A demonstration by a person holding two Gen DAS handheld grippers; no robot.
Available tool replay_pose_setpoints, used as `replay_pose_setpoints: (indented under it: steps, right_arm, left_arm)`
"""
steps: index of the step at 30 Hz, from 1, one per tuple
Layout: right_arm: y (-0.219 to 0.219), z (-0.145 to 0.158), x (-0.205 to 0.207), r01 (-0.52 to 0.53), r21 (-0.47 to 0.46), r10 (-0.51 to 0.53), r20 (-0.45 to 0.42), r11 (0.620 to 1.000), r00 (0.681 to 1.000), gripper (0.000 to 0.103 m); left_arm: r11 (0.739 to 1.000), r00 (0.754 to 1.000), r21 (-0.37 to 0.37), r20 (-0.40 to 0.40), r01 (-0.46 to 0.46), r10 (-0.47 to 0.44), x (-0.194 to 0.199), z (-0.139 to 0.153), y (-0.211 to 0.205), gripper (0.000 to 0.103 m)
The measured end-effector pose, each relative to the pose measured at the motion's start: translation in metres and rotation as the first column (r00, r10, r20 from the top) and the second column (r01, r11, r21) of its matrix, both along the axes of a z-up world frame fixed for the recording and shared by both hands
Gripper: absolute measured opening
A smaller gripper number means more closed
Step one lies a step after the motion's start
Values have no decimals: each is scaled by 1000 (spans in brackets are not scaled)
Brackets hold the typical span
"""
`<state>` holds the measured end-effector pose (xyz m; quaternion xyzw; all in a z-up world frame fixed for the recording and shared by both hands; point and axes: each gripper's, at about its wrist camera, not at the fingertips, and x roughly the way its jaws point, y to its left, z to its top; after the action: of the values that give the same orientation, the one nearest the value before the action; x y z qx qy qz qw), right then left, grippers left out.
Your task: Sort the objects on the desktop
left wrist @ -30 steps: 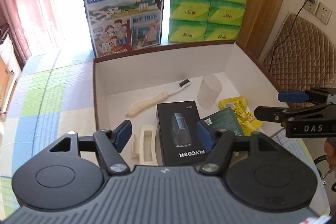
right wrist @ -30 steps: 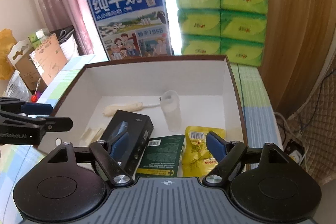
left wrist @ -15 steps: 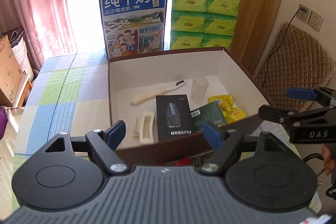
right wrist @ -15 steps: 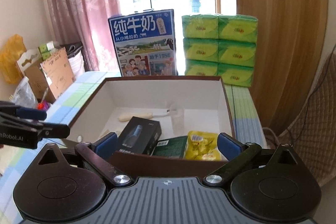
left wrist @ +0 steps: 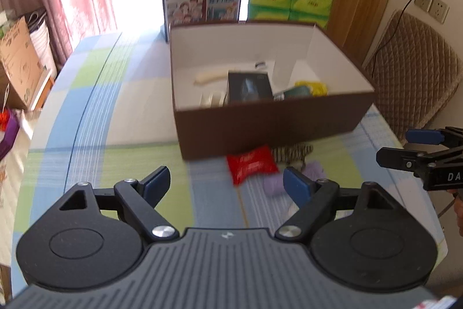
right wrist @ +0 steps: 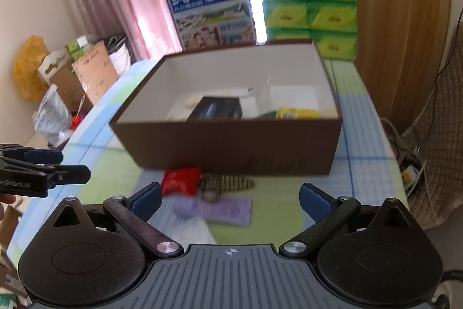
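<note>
Left wrist view, left to right. The counter (left wrist: 95, 118), covered in a checked cloth, fills the left half of the frame. The left tool (left wrist: 227, 184) sits at lower centre, released, with nothing between its blue pads. Just beyond it lie a red packet (left wrist: 251, 166), a striped item (left wrist: 292, 152) and a purple item (left wrist: 292, 181), all motion-blurred. The brown box (left wrist: 269, 123) stands at centre frame; inside it are a cream toothbrush (left wrist: 209, 76), a black carton (left wrist: 249, 86), a green packet (left wrist: 295, 91) and a yellow packet (left wrist: 314, 86). The right tool (left wrist: 405, 148) enters at the right edge, spread open and empty.

Right wrist view: the red packet (right wrist: 181, 180) touches the box front at lower centre; a purple cloth (right wrist: 222, 210) lies below it.
</note>
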<state>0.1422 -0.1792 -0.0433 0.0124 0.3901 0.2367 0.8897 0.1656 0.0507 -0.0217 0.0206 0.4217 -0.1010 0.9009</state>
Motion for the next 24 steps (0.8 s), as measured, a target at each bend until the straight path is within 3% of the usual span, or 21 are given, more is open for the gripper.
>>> replay_pose_setpoints:
  steps: [14,24]
  right_arm:
    - [8,-45,-25,-68,-72,60,-103,995,993,98]
    - [-22,-66,-20,47,-142,-71,-174,989,982,98]
  left_arm:
    - [1000,998,6,-68,-2,3,-20,-39,6,82]
    - [994,986,-32,-127,107,-110,-15,-63,-21,83]
